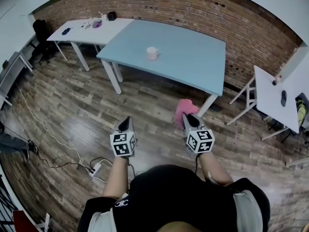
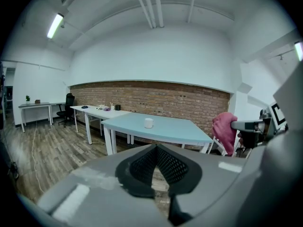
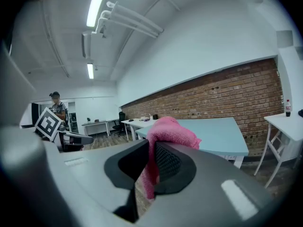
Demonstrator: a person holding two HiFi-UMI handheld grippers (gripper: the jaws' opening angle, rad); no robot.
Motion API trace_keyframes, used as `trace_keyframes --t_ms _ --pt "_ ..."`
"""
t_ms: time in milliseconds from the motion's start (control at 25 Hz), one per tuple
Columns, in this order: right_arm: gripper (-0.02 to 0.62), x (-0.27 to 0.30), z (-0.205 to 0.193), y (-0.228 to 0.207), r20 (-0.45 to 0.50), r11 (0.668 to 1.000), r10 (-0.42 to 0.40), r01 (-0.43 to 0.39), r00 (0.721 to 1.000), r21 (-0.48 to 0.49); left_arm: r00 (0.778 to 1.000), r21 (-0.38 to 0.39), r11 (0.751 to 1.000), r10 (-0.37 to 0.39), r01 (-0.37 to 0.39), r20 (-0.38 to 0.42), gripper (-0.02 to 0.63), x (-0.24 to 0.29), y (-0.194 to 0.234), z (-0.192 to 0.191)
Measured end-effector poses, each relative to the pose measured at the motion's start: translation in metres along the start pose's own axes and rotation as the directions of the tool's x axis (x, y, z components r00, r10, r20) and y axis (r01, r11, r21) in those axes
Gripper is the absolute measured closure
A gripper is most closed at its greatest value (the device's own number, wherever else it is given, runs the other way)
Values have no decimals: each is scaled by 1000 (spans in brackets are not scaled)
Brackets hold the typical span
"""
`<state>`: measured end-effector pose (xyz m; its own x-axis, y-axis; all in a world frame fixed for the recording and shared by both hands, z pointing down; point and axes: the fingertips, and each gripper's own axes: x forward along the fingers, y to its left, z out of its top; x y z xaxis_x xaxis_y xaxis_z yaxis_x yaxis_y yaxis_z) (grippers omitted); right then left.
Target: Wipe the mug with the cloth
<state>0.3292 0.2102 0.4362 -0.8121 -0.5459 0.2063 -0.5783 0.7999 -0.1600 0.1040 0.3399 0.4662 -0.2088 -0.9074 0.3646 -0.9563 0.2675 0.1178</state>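
White mug upright on light-blue table, well ahead of me; pink cloth pinched in my right gripper; my left gripper jaws pressed together, empty; both over wood floor.

This looks like an office workroom. A long light blue table stands in front of a bare brick wall. A white desk with small clutter butts against the table's left end, and a black swivel chair sits beyond it. Another white desk stands off the table's right end. In front of the table, a power strip and cable lie on the wood-plank floor. A strip light runs overhead.
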Motion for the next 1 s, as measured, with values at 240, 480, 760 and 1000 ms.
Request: trace_keyframes --t_ms 240,480,760,1000 --pt "552 10 -11 21 -13 1000 -16 16 1000 -12 1000 0 1000 -23 23 13 600 1 26 -7" --pt "552 25 -16 23 -37 999 -27 26 999 -41 999 1 999 -35 35 23 600 13 46 -2" --pt "552 71 -12 -1 -4 998 -52 52 999 -25 998 37 998 -52 51 20 600 64 65 13" --pt "552 151 2 -49 12 999 -37 38 999 -12 998 65 997 -38 36 39 600 141 85 46"
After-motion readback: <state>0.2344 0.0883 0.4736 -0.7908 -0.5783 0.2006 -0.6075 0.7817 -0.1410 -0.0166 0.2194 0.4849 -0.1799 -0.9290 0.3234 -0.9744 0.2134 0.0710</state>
